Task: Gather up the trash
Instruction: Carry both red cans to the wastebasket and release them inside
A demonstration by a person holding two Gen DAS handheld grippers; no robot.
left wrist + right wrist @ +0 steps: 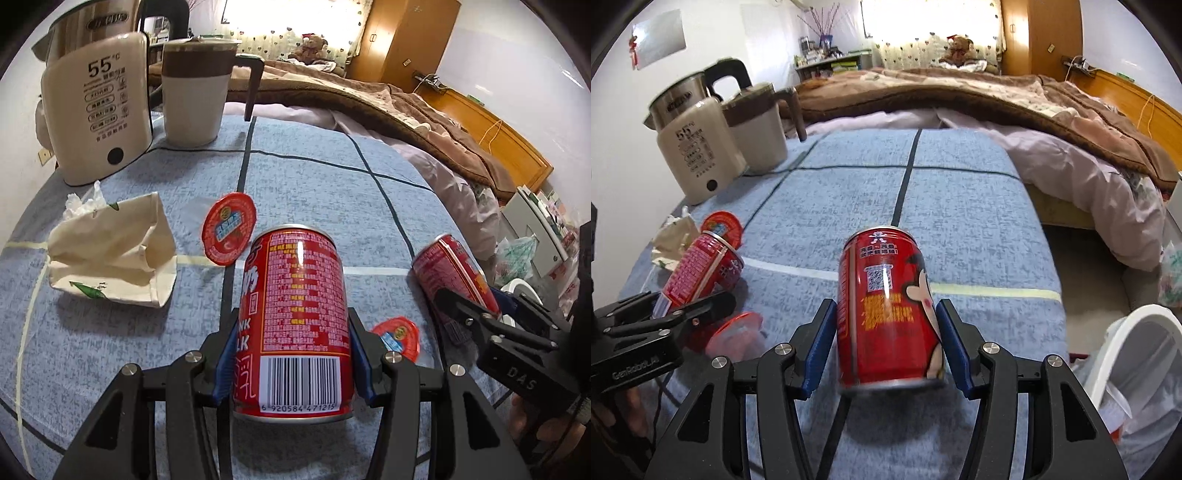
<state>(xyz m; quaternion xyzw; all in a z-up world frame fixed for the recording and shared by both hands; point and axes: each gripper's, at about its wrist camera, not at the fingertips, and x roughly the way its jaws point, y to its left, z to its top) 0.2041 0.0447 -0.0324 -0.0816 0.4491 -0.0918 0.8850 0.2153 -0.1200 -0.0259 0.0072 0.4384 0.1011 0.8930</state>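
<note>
Right wrist view: blue checked tabletop (960,192) with white-rimmed trash bin (1141,332) at its right edge, probably where both loads go; right tongs (886,343) pinch cartoon-printed red can (890,314), left tongs (291,354) pinch barcode-side red can (299,314), each can seated between blue pads.

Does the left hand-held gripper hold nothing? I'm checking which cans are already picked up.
No, the left hand-held gripper is shut on a red can, its blue pads pressed against both sides.
</note>
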